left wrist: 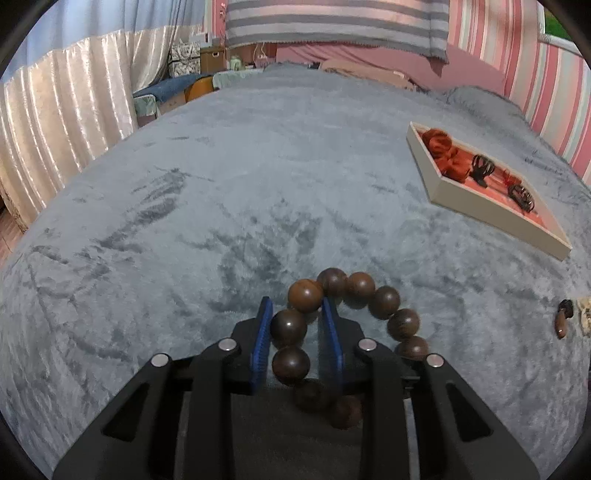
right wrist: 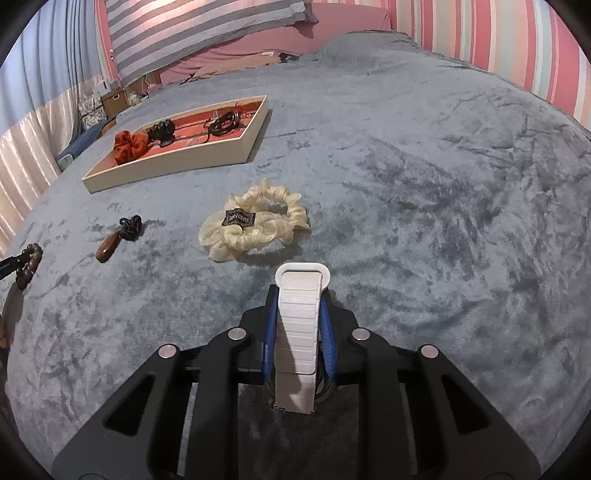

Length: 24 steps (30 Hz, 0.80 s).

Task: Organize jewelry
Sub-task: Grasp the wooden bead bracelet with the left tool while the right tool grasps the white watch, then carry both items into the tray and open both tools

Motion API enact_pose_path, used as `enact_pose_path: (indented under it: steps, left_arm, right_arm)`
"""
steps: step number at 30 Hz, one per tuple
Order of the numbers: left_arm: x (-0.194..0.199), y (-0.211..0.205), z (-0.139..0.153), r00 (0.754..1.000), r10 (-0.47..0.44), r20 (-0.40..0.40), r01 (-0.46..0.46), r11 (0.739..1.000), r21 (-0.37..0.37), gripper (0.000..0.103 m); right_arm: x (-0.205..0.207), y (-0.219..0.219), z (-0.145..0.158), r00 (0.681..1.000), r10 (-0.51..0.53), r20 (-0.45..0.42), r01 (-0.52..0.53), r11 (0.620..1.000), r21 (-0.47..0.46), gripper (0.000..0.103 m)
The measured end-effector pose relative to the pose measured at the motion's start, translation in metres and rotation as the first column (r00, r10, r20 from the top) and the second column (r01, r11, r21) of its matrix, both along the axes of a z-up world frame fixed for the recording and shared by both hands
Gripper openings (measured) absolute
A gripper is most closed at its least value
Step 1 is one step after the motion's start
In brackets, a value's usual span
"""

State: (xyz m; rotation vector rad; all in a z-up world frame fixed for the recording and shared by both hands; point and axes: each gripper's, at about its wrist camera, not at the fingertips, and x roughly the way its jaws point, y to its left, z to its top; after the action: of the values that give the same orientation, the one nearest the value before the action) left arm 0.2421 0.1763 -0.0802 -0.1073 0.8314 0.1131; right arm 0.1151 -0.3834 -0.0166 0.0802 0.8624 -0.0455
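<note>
A bracelet of big dark wooden beads point(left wrist: 384, 301) lies on the grey-blue blanket in the left wrist view. My left gripper point(left wrist: 295, 306) is shut on it, with two beads between the blue pads point(left wrist: 263, 332). The same bracelet point(right wrist: 29, 264) shows at the left edge of the right wrist view. My right gripper point(right wrist: 301, 295) is shut on a white ribbed strap point(right wrist: 299, 332), which stands up between its pads. A cream tray point(right wrist: 166, 166) point(left wrist: 480, 206) holds a red scrunchie point(right wrist: 129, 146), a black claw clip point(right wrist: 162, 131) and a dark bracelet point(right wrist: 223, 123).
A cream scrunchie point(right wrist: 255, 225) lies just ahead of the right gripper. A wooden pendant on a dark cord point(right wrist: 110, 247) point(left wrist: 562, 321) lies to its left. A striped pillow point(left wrist: 332, 22) sits at the bed's far end, and curtains point(left wrist: 55, 129) hang to the left.
</note>
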Motion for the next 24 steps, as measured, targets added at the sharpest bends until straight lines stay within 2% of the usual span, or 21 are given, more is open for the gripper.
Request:
enact_pose_path:
  steps: [7,13,24]
  left_arm:
    - [-0.016,-0.013,0.023,0.996,-0.038,0.078,0.037,0.999,0.008,0.028]
    - [-0.021,-0.033,0.04,0.989,-0.097,0.114,0.091,0.994,0.056,0.028]
    - [-0.008,-0.071,0.083,0.963,-0.186,0.193,0.181,0.982,0.046,0.028]
  right_arm:
    - [-0.001,-0.007,0.007,0.999,-0.016,0.031,0.015,1.0,0.028,0.021]
    - [0.003,-0.011,0.013,0.999,-0.026,0.038,0.025,0.999,0.035,0.021]
    - [0.032,-0.018,0.048,0.995,-0.054,0.084,0.052,0.998,0.023,0.021]
